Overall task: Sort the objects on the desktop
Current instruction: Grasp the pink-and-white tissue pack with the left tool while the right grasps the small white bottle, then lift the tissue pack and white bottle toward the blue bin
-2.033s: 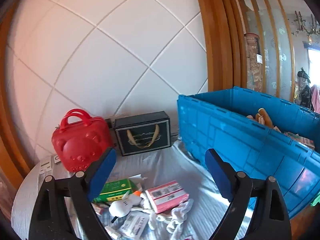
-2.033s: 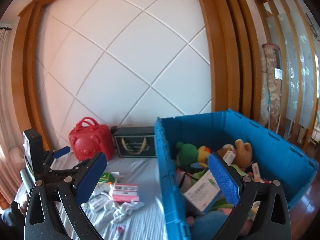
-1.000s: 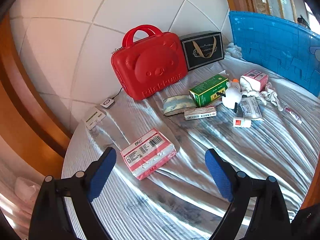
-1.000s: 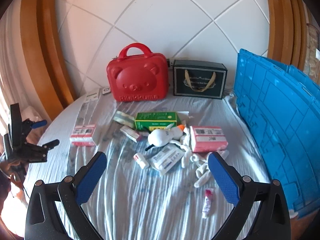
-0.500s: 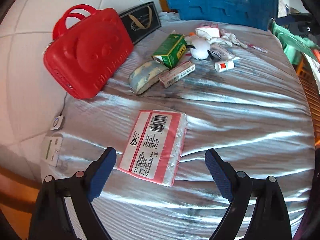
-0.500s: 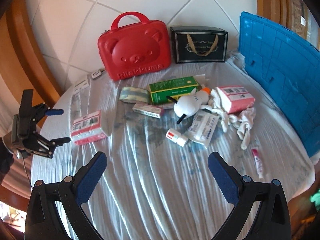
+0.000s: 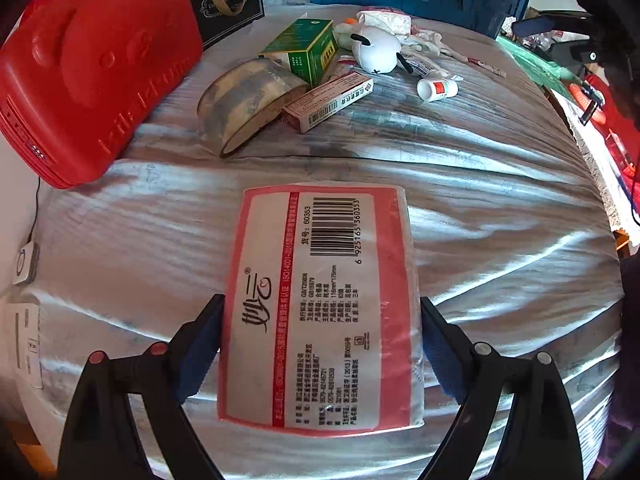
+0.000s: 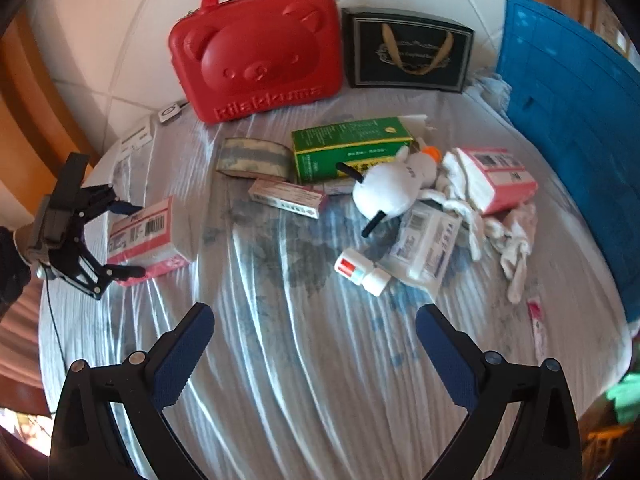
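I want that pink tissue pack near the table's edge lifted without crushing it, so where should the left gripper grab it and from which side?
Grip the pink tissue pack across its narrow width, pads on its two long side edges near the closer end. It lies flat, lengthwise along the fingers, so approach from that short end, as the left gripper already straddles it. Close gently; it looks soft.

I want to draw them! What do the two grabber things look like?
Both look alike. The left gripper and right gripper have black angular plastic arms, dark blue textured pads, and round rivets: reddish on the left one, silver on the right. No cables or sleeves show.
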Demonstrator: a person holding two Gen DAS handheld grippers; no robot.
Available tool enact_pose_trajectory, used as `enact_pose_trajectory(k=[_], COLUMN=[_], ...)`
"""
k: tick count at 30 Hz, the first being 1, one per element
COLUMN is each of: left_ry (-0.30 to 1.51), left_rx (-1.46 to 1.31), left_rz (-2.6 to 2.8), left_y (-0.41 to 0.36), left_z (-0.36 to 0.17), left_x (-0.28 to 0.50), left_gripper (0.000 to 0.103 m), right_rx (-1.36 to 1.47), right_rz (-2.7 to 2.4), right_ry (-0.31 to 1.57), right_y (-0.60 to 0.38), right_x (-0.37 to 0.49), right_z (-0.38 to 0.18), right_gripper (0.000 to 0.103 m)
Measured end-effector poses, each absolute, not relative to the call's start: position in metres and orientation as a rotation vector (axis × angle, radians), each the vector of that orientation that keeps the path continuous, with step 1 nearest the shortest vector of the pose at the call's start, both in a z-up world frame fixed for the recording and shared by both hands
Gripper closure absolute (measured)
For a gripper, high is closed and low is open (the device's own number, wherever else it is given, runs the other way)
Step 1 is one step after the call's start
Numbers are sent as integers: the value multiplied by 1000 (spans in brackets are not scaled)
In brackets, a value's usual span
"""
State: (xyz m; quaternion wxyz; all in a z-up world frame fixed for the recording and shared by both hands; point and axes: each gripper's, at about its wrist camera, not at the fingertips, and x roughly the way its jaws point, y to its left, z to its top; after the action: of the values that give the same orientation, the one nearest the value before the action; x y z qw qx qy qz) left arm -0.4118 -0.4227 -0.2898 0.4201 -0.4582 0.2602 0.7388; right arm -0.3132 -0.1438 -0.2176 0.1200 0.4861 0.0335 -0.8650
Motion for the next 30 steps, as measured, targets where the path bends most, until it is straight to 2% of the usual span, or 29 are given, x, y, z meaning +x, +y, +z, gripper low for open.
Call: enact_pose_trajectory(k=[4,5,7,9,10,12,15,18,20,24,30], left_ry=[589,591,583,558,546,524,526,531,509,414,314], left_rx=[-1135,-1129,-1132,-1144,-1148,-1161,-1198,-1203,-1208,-1230,-1252], left_rz=[1902,1914,1937,1954,1960,1970,1974,2032,2070,2109,2151], left_y=[-424,-424,-424,-424,-425,-425,-422,-418,-417,-419,-421], left_z=[-291,-291,-292,-291,-291,-292,-297,-301,-300,-298,-282], left_x=[-413,-411,-409,-410,-410,-411,-410,-406,-401,-387,-353], left_gripper=[12,12,12,12,12,12,12,12,13,14,15], right_rx=[1357,1376,1426,1454,1475,1505,1546,1563,1571,1569,1494], right_rz=[-2402,-2353,-2255,-2193,-2170,-2127,-2070,-2074,-2102,-2184,-2305], right_ry=[486,558,584,611,638,664,713,660,646,465,302], right_y=[-162,-163,-160,-156,-156,-155,-153,-148,-147,-141,-141], right_x=[-342,-350,-364,-376,-382,-390,-396,-398,-393,-377,-344], right_z=[-250,-262,-282,-297,-304,-314,-326,-327,-327,-317,-279], right_gripper=[9,15,24,37,38,53,64,74,74,74,75])
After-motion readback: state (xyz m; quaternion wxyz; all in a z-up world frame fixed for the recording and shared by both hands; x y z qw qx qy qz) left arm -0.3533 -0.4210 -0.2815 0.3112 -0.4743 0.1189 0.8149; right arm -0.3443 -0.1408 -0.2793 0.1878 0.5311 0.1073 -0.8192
